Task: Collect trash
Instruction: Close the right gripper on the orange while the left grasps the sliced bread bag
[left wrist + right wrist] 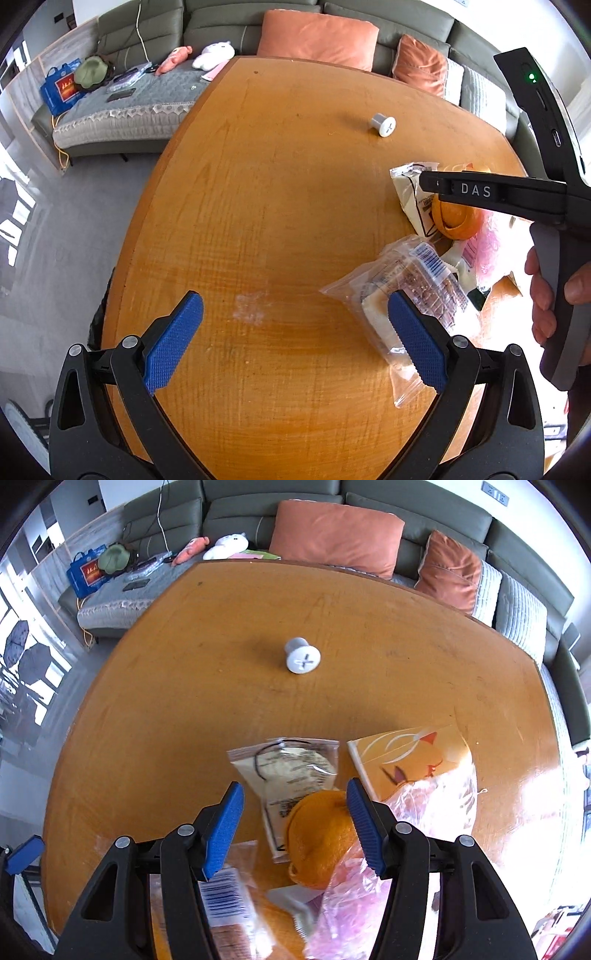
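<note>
Hollow orange peel point(320, 840) amid wrappers point(291, 768)

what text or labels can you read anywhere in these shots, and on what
"DAS": on the right gripper, seen from the left wrist.
Barcode wrapper: digits too small to read.
Beige packet: print blurred.
Blue bag: red label, unreadable.
White spool: a cross mark only.
</note>
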Motion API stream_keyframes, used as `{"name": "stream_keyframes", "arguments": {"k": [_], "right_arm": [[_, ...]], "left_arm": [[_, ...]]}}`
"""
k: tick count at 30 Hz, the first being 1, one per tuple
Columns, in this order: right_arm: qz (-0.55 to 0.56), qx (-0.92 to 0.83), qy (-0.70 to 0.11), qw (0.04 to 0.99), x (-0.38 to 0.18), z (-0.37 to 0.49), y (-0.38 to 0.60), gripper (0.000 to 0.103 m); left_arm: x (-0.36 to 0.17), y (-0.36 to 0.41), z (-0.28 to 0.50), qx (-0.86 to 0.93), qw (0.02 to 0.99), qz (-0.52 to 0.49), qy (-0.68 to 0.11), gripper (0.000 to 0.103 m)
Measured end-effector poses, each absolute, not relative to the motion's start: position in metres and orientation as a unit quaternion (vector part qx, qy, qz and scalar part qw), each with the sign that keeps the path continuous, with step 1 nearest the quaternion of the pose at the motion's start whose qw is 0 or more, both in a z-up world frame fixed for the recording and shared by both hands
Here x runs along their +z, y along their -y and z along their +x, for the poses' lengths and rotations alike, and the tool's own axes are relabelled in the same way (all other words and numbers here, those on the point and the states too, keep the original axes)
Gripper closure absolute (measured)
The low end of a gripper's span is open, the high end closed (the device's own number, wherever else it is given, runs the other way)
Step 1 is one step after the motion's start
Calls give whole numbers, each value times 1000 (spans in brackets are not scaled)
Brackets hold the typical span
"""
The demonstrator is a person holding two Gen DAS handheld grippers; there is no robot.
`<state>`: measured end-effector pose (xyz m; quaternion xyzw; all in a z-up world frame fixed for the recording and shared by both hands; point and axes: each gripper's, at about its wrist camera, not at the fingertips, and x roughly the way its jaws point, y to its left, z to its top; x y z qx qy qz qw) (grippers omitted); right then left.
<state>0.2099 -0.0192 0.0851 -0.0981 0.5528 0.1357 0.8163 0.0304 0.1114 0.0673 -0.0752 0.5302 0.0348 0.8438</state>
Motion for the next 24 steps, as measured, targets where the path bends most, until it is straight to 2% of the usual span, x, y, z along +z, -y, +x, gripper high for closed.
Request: {"name": "stream_keyframes", "arguments": {"k": [5, 7, 10, 13, 15, 20, 22, 24], "right_arm": [[-128, 110, -565, 807, 73, 215, 27, 44], [-144, 97, -557, 812, 71, 213, 31, 61], [-109, 107, -560, 814, 76, 214, 45, 65], [-71, 117, -560, 817, 83, 216, 58, 75], [-55, 131, -556, 819, 90, 215, 64, 95], [-42, 145, -553, 819, 102, 216, 69, 95], [-34, 152, -556, 816, 104, 218, 72, 93], [-30, 152, -555, 817, 105, 219, 75, 79]], "left_arm": [[65, -96, 37, 25, 840, -76, -537, 6], [64, -89, 41, 20, 838, -80, -539, 6], [64, -77, 46, 13, 835, -85, -543, 6], [61, -61, 51, 7, 832, -88, -548, 6], [59, -49, 55, 1, 831, -90, -549, 6], [43, -26, 66, 11, 814, -90, -573, 6], [37, -18, 69, 22, 809, -91, -580, 6], [34, -10, 72, 45, 810, -78, -579, 6]]}}
